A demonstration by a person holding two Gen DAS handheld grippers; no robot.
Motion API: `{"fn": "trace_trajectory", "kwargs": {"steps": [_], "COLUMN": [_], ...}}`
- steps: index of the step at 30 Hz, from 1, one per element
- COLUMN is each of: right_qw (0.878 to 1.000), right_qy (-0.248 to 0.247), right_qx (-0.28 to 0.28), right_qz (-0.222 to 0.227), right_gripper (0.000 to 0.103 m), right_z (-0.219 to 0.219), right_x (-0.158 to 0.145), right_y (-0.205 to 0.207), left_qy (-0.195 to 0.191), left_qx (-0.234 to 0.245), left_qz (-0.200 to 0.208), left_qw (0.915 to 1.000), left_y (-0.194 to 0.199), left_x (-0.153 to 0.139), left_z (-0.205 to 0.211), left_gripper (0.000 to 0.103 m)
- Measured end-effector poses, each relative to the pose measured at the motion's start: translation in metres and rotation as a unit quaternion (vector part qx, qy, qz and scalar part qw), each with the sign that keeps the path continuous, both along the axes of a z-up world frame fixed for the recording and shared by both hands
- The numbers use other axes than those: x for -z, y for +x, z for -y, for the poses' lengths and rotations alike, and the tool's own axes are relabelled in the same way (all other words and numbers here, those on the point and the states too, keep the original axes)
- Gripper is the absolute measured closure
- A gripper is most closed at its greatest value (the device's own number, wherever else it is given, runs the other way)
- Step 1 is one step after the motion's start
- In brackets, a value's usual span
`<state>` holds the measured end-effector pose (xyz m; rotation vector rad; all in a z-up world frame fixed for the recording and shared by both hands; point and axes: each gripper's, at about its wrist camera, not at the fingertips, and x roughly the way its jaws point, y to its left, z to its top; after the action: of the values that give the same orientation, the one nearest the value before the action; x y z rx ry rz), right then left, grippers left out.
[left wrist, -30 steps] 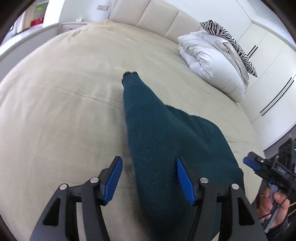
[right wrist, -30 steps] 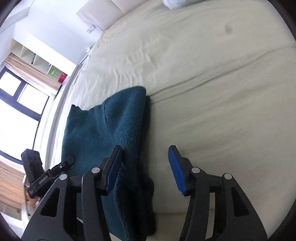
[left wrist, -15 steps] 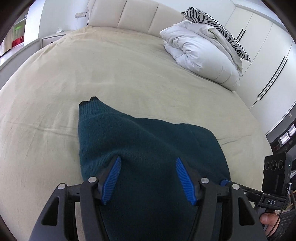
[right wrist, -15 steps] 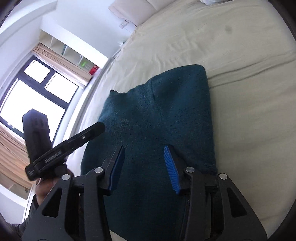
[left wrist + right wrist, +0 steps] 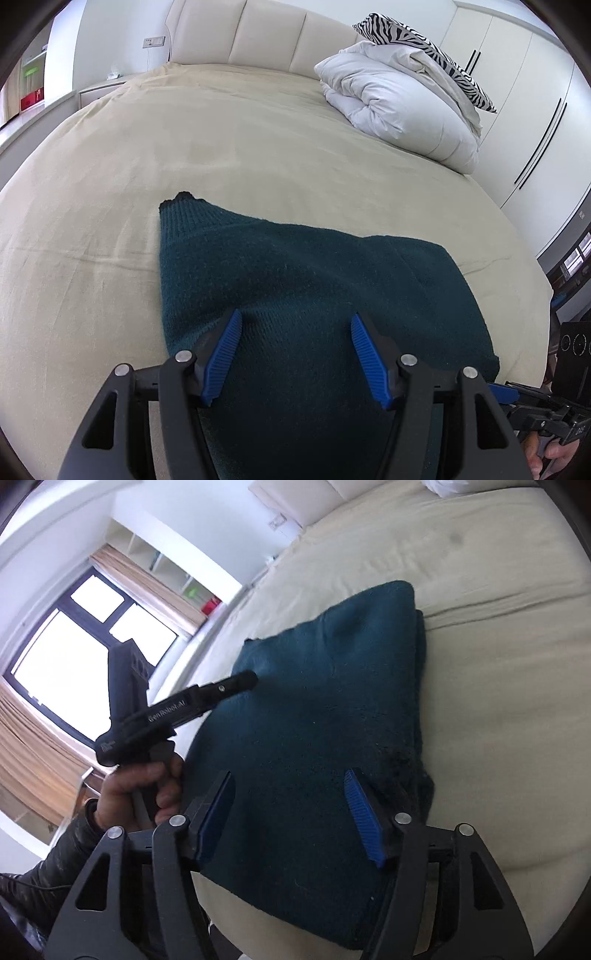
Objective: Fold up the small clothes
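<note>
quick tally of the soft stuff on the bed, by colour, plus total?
Dark teal: 1, the knit sweater, partly folded, at the near edge of the beige bed.
White: 1, the bundled duvet by the headboard.
Zebra black-and-white: 1, the pillow on top of the duvet.
Total: 3.

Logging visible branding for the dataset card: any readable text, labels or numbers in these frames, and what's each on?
"GenRobot.AI": side of the left gripper body, seen from the right wrist view.
Small white logo at the rear of that body: too small to read.
White lettering on the right gripper body, at the left wrist view's lower right edge: too blurred to read.
Sweater, bed, pillow: no text.
</note>
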<state>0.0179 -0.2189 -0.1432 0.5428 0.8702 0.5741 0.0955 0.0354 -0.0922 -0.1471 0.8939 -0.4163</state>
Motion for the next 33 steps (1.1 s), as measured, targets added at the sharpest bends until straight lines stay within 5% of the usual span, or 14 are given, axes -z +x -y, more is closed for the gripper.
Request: {"fn": "trace_trajectory", "kwargs": {"steps": [3,6,9,15,18,20,23,26,33], "right_qw": [1.0,0.997,0.987,0.939,0.913,0.907,0.915,0.931,0.946], "right_qy": [-0.001,-0.039,-0.102,-0.204,-0.234,-0.245,-0.263,-0.265,-0.269], "right_qx": [0.028,0.061,0.101,0.187,0.233,0.235,0.206,0.176,0.158], "right_qz": [-0.005,0.017,0.075,0.205,0.24,0.25,0.226,0.177,0.087], "right_gripper": [0.044,0.043,0.039,0.001,0.0,0.0,0.0,0.0,0.0], "right_z": [0.02,0.035,0.042,0.031,0.016,0.01,-0.006,-0.019,-0.033], "right_x": [-0.007,-0.029,-0.064,-0.136,-0.171,-0.188,-0.204,-0.204,-0.166], "right_y": [-0.016,-0.031,-0.054,-0.095,-0.107,-0.111,-0.105,-0.093,-0.075], "left_qy": [-0.015,0.027,0.059,0.068,0.057,0.03,0.005,0.041,0.106], "left_qx": [-0.025,-0.031,-0.047,-0.084,-0.093,-0.112,-0.117,-0.121,-0.143], "left_qz": [0.014,0.064,0.12,0.194,0.191,0.18,0.134,0.076,0.073], "left_qw": [0.9995,0.9971,0.9899,0.975,0.9757,0.9768,0.984,0.9889,0.9812], "left_y": [-0.016,-0.046,-0.085,-0.157,-0.169,-0.17,-0.16,-0.148,-0.156], "left_x": [-0.019,-0.044,-0.07,-0.106,-0.122,-0.132,-0.128,-0.109,-0.087], "left_z": [-0.01,-0.012,-0.016,-0.025,-0.029,-0.035,-0.041,-0.039,-0.025], "left_gripper": [0.04,0.033,0.002,0.0,0.0,0.0,0.0,0.0,0.0]}}
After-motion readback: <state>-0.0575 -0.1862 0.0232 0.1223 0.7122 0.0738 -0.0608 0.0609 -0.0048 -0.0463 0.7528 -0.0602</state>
